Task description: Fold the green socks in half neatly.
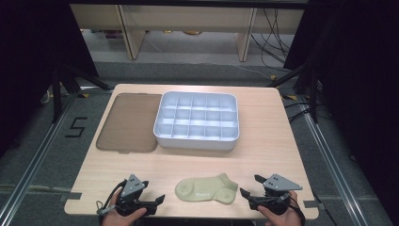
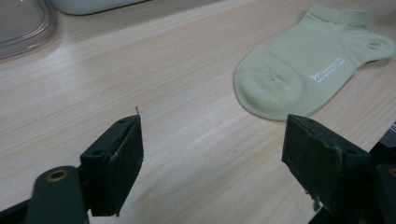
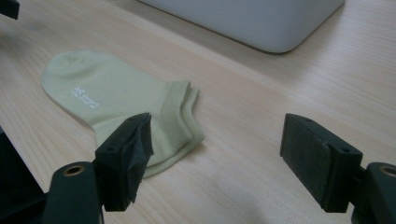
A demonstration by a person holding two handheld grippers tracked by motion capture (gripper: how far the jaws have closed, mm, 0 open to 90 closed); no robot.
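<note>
A pale green ankle sock (image 1: pixel 206 189) lies flat on your light wooden desk (image 1: pixel 268 141), close to the near edge and about in the middle. Your left gripper (image 1: pixel 159 201) sits just left of the sock's toe, jaws spread wide with nothing between them. Your right gripper (image 1: pixel 249 187) sits just right of the cuff, jaws spread too and holding nothing. A white plastic tray with many small boxes (image 1: pixel 196 120) stands farther back, with a clear brownish lid (image 1: pixel 128 122) beside it.
</note>
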